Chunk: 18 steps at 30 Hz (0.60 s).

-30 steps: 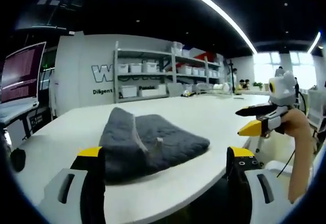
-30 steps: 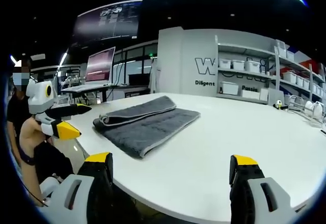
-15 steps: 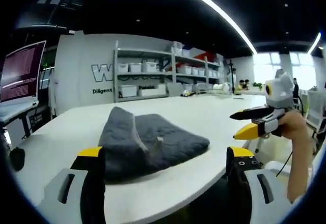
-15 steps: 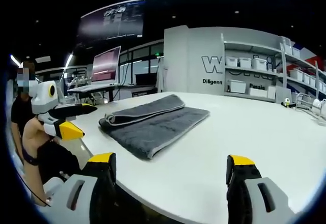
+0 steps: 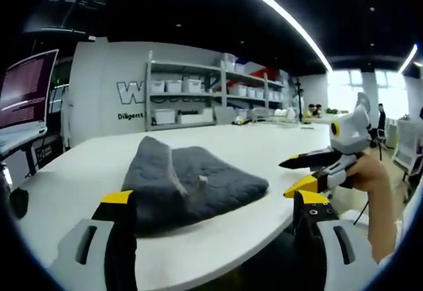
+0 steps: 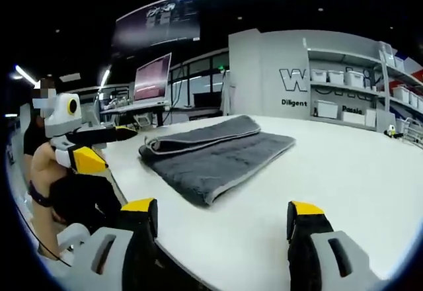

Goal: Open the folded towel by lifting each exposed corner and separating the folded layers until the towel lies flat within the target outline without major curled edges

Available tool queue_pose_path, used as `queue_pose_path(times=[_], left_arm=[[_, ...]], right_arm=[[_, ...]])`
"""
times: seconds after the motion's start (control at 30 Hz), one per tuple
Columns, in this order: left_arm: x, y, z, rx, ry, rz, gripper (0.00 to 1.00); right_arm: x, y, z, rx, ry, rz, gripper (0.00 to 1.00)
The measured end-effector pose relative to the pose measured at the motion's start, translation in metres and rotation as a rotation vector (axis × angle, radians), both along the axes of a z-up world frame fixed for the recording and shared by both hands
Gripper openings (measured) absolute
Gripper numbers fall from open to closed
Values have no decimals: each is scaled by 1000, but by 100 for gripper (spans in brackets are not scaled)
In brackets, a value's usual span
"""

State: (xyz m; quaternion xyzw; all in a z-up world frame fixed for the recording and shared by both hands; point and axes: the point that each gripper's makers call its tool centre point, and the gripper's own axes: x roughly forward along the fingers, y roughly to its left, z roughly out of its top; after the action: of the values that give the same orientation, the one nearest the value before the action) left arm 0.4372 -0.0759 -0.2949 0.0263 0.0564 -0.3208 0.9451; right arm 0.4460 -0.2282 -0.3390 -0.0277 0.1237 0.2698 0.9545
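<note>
We see a folded grey towel (image 5: 192, 188) on a white table (image 6: 344, 192), with both our grippers (image 5: 215, 202) (image 6: 221, 208) released near its edge.

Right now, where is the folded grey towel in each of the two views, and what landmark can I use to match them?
Left gripper view: the towel lies lower centre on the white table, just beyond the left tongs, humped at its left side.
Right gripper view: the towel lies centre-left on the table, beyond the right tongs.
Shared landmark: the shelving with white bins beside the large wall lettering.
</note>
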Motion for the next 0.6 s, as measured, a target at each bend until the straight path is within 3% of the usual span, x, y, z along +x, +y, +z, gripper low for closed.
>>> queue_pose_path(times=[0.33,0.5,0.6], left_arm=[[-1,0,-2,3,4,1,96],[-2,1,-3,2,4,3,96],[-2,1,-3,5,3,6,96]], right_arm=[[-1,19,-2,9,-40,100,53],[-7,30,-1,3,-64,169,36],[-8,33,-1,6,-62,181,33]])
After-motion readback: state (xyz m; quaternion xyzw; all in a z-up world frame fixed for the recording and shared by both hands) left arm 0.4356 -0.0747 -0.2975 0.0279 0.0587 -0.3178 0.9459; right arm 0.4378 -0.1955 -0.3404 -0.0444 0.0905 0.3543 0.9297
